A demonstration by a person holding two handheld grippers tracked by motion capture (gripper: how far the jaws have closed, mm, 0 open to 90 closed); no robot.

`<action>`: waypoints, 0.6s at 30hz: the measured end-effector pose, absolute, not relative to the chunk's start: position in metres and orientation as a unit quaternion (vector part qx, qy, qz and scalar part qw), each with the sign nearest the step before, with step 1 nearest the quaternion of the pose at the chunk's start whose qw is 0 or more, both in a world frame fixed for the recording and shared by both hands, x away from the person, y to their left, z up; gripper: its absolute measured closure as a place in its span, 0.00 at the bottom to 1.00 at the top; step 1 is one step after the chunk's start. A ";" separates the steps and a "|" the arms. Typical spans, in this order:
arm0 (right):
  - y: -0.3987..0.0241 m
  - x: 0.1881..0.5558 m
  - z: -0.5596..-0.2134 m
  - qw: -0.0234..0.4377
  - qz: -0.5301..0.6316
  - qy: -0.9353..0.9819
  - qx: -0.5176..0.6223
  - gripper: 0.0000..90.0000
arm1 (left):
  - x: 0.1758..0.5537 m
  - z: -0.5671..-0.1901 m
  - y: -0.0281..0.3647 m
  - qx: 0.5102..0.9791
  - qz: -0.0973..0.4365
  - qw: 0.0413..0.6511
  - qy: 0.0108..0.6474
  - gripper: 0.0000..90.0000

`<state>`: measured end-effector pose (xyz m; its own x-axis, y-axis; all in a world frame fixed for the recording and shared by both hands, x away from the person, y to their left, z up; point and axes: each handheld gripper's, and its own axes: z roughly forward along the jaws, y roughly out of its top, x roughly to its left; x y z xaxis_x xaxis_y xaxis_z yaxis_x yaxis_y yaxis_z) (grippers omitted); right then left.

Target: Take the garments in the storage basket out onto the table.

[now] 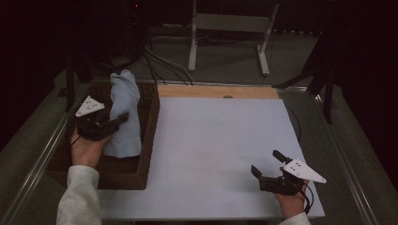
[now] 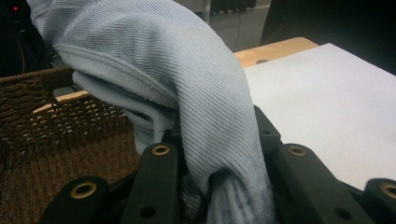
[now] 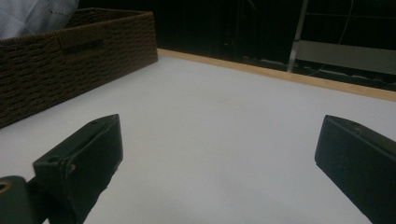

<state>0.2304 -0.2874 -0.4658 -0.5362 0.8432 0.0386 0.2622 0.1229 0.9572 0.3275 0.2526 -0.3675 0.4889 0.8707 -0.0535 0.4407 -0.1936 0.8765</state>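
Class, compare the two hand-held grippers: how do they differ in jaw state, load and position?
The left hand-held gripper is shut on the light blue cloth; the right hand-held gripper stands open and empty. The left is over the wicker basket; the right is over the white table. Both have black jaws.

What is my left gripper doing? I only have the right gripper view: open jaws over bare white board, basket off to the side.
Observer: The left gripper is shut on a light blue cloth, above the wicker basket.
Operator: Is the cloth out of the basket?
Observer: No, its lower end hangs inside.
Operator: Where's my right gripper?
Observer: The right gripper sits at the white board's near right corner.
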 end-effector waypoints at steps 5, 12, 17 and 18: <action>-0.287 0.230 -0.466 0.273 0.530 0.698 0.396 0.01 | 0.324 -0.366 0.253 0.734 0.241 0.458 0.440 0.79; -0.287 0.231 -0.466 0.274 0.530 0.698 0.396 0.01 | 0.323 -0.361 0.251 0.739 0.242 0.461 0.427 0.79; -0.287 0.231 -0.466 0.274 0.530 0.698 0.396 0.01 | 0.321 -0.357 0.250 0.740 0.241 0.467 0.420 0.79; -0.287 0.231 -0.466 0.273 0.530 0.698 0.396 0.01 | 0.321 -0.357 0.249 0.738 0.240 0.470 0.420 0.79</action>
<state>0.2306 -0.2873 -0.4659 -0.5371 0.8427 0.0379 0.2625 0.1242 0.9569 0.3205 0.2490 -0.3566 0.5325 0.8455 -0.0398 0.3941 -0.2061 0.8957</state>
